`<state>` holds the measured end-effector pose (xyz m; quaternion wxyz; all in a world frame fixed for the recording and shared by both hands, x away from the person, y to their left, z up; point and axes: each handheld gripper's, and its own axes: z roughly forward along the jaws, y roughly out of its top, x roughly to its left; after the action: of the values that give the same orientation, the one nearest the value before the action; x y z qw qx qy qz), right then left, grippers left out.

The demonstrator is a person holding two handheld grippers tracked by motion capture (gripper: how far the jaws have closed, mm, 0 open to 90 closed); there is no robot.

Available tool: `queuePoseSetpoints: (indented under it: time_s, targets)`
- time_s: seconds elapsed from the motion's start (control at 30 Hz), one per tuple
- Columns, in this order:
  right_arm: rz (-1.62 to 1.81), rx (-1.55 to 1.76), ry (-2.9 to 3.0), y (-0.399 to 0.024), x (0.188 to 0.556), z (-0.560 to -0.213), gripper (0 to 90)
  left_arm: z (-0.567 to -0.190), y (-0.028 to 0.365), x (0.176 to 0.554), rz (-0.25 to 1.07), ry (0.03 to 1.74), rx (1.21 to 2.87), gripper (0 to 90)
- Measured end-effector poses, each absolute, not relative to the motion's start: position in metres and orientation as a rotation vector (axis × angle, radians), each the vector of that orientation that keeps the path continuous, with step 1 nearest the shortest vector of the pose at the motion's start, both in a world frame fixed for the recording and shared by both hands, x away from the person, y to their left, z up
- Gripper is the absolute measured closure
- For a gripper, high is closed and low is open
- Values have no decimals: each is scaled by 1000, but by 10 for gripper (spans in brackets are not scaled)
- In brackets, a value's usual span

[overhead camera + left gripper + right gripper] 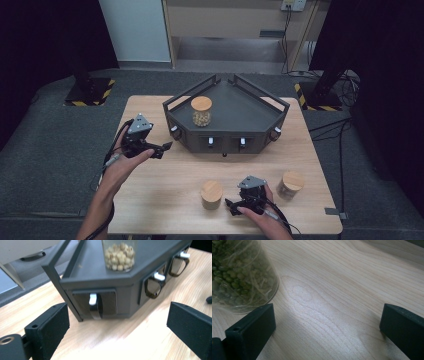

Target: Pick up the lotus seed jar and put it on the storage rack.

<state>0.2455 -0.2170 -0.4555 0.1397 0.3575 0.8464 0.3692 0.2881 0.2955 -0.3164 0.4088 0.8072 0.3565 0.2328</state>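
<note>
Black fingers [47,325] on our left gripper [159,148] are standing wide apart, pinching nothing. They are pointing at the dark tray [240,107], close to its side. One jar of pale beans [201,111] is sitting on that tray already, so we think one jar is done.

Our right gripper [234,206] is also spreading its fingers [252,331] wide, holding nothing. It is resting low on the wooden table [165,190], just beside the jar of green beans [211,194]. Another jar [291,184] is waiting on the gripper's other side. We are guessing these two jars are still left to move.
</note>
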Motion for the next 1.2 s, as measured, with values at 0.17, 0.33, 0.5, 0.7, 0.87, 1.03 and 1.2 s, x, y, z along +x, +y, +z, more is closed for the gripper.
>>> queuePoseSetpoints:
  time_s: [0.17,0.33,0.5,0.7,0.87,1.03,1.2]
  targets:
    - [1067,1033,2445,-217,245,-455,4,-324,295,282,584,908,2046,34]
    - [1067,1033,2445,-217,245,-456,4,-333,295,276,577,910,2057,34]
    - [1067,1034,2444,-217,245,-456,4,-344,295,269,560,922,2058,34]
    - [1066,1037,2443,-217,245,-455,5,-355,292,259,558,937,2075,34]
    - [1066,1037,2443,-217,245,-455,4,-365,291,253,545,957,2071,34]
    - [1066,1037,2443,-217,245,-455,5,-378,289,249,517,969,2075,35]
    - [1066,1037,2443,-217,245,-455,4,-391,284,246,495,971,2093,34]
